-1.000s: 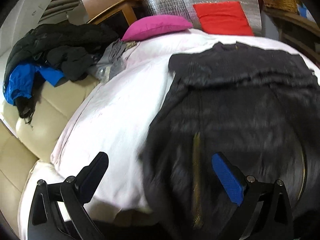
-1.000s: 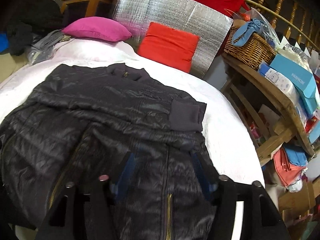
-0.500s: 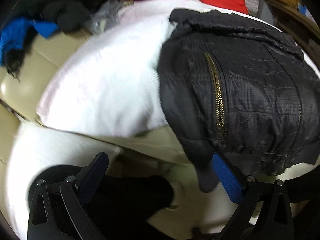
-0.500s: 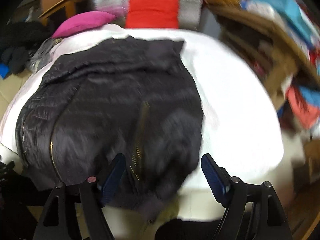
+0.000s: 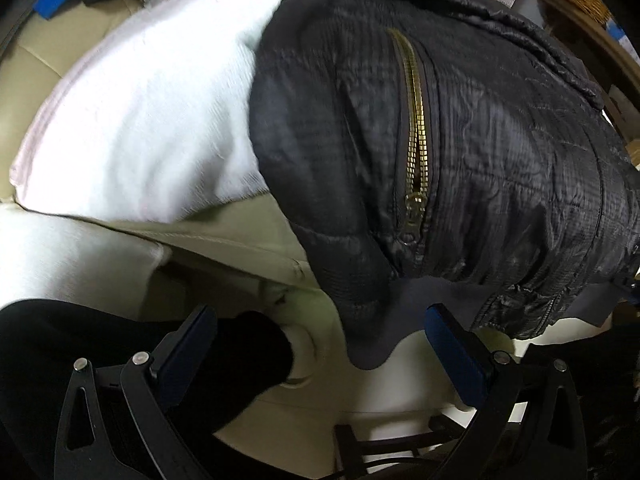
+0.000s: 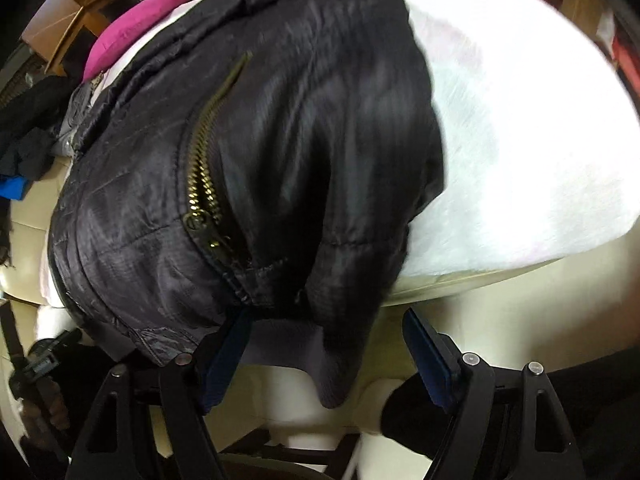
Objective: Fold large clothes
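1. Nearest of all are the two pairs of tongs, both tilted steeply downward at the near edge of the bed. The left tongs stand spread wide with nothing pinched; only the limp grey hem band of the jacket hangs in the gap between their blue pads, touching neither.
2. The right tongs are likewise spread. Their left pad sits just beside, perhaps brushing, the jacket's hem; blur keeps me from saying which. The dangling corner droops between the pads, ungripped.
3. The black quilted jacket lies on the white blanket that covers the bed, its long axis running away from the tongs, collar at the far end, hem spilling over the near edge.
4. What matters for the grab: the hem lies directly ahead of and slightly above both pairs of tongs, the left at its left corner, the right at its right corner. I'd judge each equally near its own corner.
5. The brass zipper runs lengthwise along that axis.
6. Beyond, a pink cushion rests at the far end.
7. I can read no brand, label or writing anywhere.
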Demonstrator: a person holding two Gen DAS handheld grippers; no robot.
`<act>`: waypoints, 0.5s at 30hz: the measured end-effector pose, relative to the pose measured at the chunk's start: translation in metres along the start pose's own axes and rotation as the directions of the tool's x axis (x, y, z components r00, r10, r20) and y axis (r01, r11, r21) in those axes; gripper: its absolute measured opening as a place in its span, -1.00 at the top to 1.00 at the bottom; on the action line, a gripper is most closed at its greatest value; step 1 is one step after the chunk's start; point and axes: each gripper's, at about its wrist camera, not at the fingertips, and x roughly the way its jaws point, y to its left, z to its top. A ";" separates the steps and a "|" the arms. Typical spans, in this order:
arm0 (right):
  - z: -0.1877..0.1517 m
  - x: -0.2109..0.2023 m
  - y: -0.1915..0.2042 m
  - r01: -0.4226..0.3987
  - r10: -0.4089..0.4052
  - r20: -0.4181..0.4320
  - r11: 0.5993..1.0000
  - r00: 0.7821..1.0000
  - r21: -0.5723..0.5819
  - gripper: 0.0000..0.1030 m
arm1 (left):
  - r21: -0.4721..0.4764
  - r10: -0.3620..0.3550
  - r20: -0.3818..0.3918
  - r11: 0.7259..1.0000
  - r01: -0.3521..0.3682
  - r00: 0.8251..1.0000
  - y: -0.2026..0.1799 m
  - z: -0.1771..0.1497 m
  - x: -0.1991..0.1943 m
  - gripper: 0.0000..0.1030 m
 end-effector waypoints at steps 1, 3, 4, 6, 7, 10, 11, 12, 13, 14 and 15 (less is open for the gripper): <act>0.000 0.004 0.000 -0.009 0.009 -0.005 1.000 1.000 0.008 -0.57 | -0.004 -0.015 -0.005 1.000 0.015 1.000 0.000 0.000 0.003 -0.99; -0.001 0.008 0.001 -0.026 0.026 -0.013 1.000 1.000 0.011 -0.57 | -0.011 -0.048 -0.010 0.999 0.048 0.999 -0.001 -0.001 0.007 -0.99; -0.002 0.009 0.001 -0.035 0.035 -0.014 0.999 0.999 0.009 -0.57 | -0.012 -0.067 -0.004 0.998 0.067 0.998 -0.002 -0.002 0.008 -0.95; -0.005 0.011 0.005 -0.058 0.058 -0.008 0.998 0.998 0.005 -0.52 | -0.008 -0.103 -0.002 0.995 0.103 0.995 -0.004 -0.004 0.010 -0.36; -0.006 0.011 0.006 -0.063 0.063 0.000 0.998 0.998 0.000 -0.45 | -0.006 -0.116 -0.013 0.993 0.116 0.993 -0.002 -0.005 0.013 -0.16; -0.010 0.004 0.015 -0.058 0.059 0.017 0.998 0.998 -0.033 -0.01 | -0.024 -0.147 -0.039 0.989 0.146 0.988 0.000 -0.008 0.019 0.45; -0.012 0.002 0.018 -0.047 0.048 0.016 0.998 0.999 -0.042 0.07 | -0.030 -0.151 -0.031 0.988 0.150 0.988 0.001 -0.009 0.018 0.45; -0.014 0.000 0.022 -0.041 0.042 0.017 0.998 0.999 -0.057 0.20 | -0.033 -0.155 -0.026 0.988 0.154 0.988 0.002 -0.009 0.017 0.45; -0.017 -0.004 0.026 -0.033 0.035 0.022 0.997 0.999 -0.073 0.23 | -0.036 -0.154 -0.021 0.987 0.154 0.988 0.003 -0.009 0.016 0.45; -0.019 -0.007 0.030 -0.029 0.031 0.024 0.996 0.999 -0.085 0.23 | -0.040 -0.150 -0.018 0.988 0.149 0.988 0.004 -0.009 0.016 0.39; -0.021 -0.009 0.032 -0.032 0.034 0.023 0.995 0.999 -0.096 0.23 | -0.047 -0.146 -0.021 0.988 0.145 0.989 0.005 -0.008 0.017 0.04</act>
